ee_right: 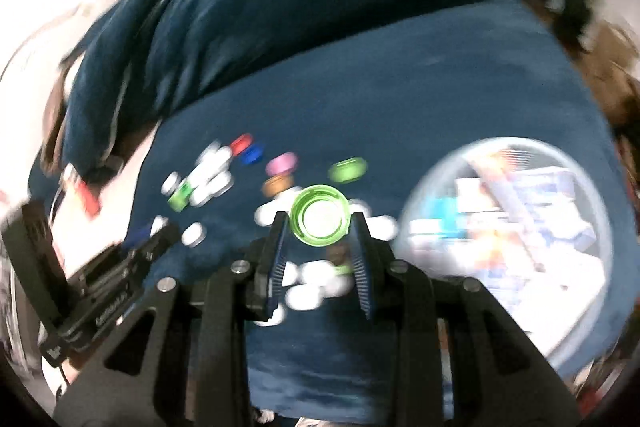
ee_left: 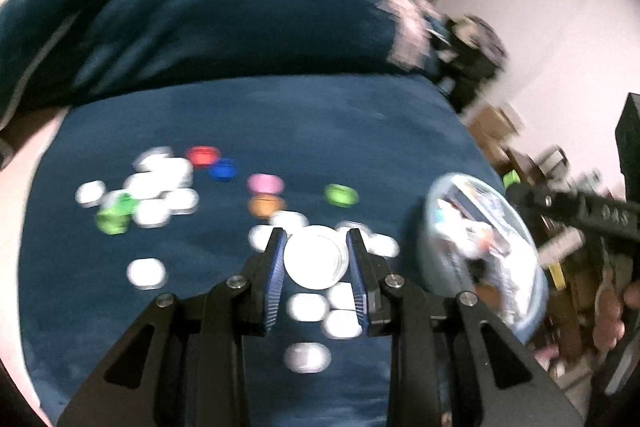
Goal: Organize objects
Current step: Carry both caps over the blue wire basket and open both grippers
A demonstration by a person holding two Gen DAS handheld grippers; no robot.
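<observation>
white bottle cap (ee_left: 315, 256) sits clamped between the left gripper (ee_left: 316, 239) jaws, held above the blue blanket (ee_left: 280, 115). the right gripper (ee_right: 320, 223) jaws pinch a green bottle cap (ee_right: 320, 221) open side up. loose caps, mostly white, litter the blanket, with a round tin (ee_right: 508, 243) off to the right. pretty blurry overall.

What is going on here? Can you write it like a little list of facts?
surface: blue blanket
left claw: holding a white cap
right claw: holding a green cap
loose caps: many white, plus red, blue, pink, orange and green
container: round tub to the right, contents too blurry to name
picture: blurred by motion
</observation>
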